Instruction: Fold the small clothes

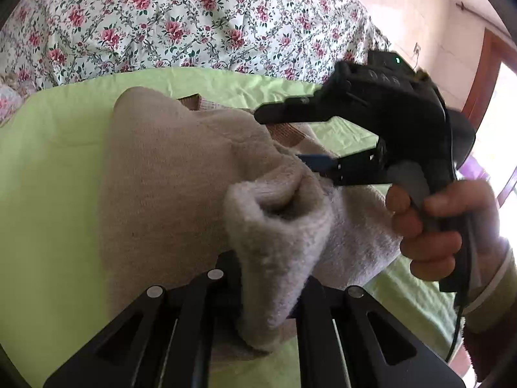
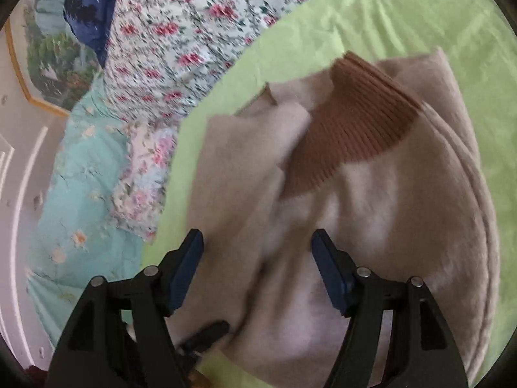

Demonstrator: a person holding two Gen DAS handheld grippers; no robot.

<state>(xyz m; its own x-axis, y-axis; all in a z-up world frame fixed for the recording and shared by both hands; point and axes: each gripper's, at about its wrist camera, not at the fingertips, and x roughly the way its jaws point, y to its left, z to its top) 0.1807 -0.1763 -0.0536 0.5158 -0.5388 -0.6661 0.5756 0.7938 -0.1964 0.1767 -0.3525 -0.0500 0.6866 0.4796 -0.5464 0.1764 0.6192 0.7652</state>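
Beige fleece garment point(image 1: 168, 174), small, with tan ribbed trim point(image 2: 352, 129): we find it lying rumpled on the lime-green sheet point(image 1: 48, 168), which we take as our landmark. The garment sits near the middle of that sheet, with the green showing past it on all sides we can see. One portion is drawn up off the sheet into a thick rolled fold point(image 1: 274, 232).

Left gripper point(image 1: 258, 317): we record its jaws as together, clamped on that rolled fold of the garment, which rises between its black fingers in the left wrist view. The pads themselves are hidden by the fleece.

Right gripper point(image 2: 257, 268): we record its jaws as apart, the blue pads point(image 2: 185, 274) standing wide with fleece below and between them, not pressing on it. It hovers over the garment, on the near side of the ribbed trim. In the left wrist view a person's hand point(image 1: 442, 226) grips its handle, a pale cuff at the wrist.

Floral bedcover point(image 1: 181, 22), white with pink roses: beyond the far edge of the green sheet.

Turquoise flowered cloth point(image 2: 80, 194): beside the floral bedcover, off the sheet's edge in the right wrist view.

Gilt-framed picture point(image 2: 48, 55): on the wall, well beyond the sheet. A blue cloth point(image 2: 87, 6) lies near it.
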